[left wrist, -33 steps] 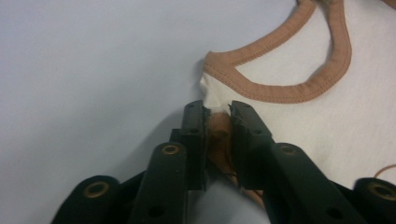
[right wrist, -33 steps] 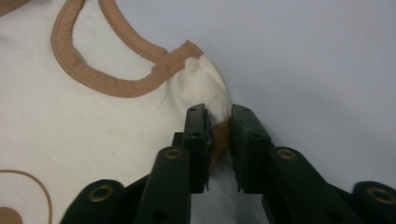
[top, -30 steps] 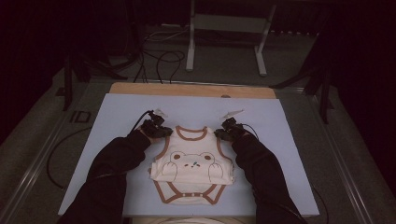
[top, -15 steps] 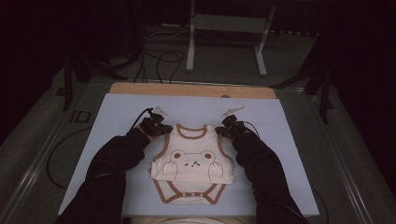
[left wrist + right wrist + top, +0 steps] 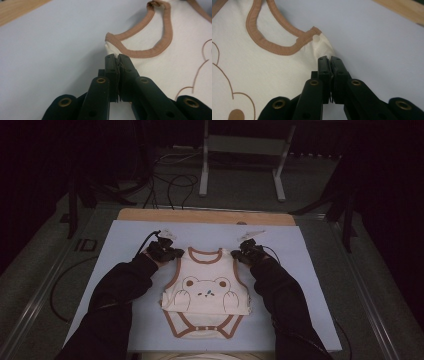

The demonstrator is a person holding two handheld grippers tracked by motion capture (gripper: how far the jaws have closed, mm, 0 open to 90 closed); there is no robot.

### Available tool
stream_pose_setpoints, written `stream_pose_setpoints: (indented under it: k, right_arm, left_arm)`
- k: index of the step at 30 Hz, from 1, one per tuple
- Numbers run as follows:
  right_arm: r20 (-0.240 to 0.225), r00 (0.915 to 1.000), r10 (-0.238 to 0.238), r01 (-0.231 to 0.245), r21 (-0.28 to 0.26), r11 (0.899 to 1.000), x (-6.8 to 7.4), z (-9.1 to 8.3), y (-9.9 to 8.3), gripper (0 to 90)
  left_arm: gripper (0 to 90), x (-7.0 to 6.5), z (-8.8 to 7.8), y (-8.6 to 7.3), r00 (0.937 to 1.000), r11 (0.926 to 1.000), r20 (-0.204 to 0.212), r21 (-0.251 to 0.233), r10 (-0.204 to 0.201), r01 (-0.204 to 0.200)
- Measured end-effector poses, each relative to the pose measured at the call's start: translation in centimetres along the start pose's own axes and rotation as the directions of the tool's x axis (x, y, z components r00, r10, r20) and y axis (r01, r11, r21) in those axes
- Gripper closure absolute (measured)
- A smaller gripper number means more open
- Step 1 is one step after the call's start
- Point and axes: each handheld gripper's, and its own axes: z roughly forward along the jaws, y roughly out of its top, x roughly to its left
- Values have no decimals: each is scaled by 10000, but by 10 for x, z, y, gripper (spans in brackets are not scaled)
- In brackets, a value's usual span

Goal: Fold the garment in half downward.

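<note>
Where pale blue mat (image 5: 125,270) covers wooden table (image 5: 150,215): dark room, cabled floor (image 5: 170,185).

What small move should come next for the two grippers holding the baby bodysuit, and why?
Probably lift both shoulders together and carry them toward the snap end to fold it. The left gripper and right gripper each pinch a shoulder corner of the bodysuit, jaws shut on cloth, while the rest lies flat on the blue mat.

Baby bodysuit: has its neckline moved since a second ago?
Yes. The neckline of the baby bodysuit now sits slightly nearer the wooden strip along the table's far edge than before.
</note>
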Motion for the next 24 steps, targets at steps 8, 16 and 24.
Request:
stream_pose_setpoints:
  k: [8,16,24]
  right_arm:
    - [67,9999,-81,82,-239,9997,-1,-8,8,877]
    - [222,9996,-194,206,-546,9983,0,-18,19,876]
    - [324,9990,-299,326,-834,9960,0,-29,33,876]
  left_arm:
    - [877,0,-11,7,9998,9995,-60,-257,173,-174]
    - [877,0,-25,19,9991,9980,-186,-496,374,-383]
    - [877,0,-36,31,9984,9957,-272,-771,503,-523]
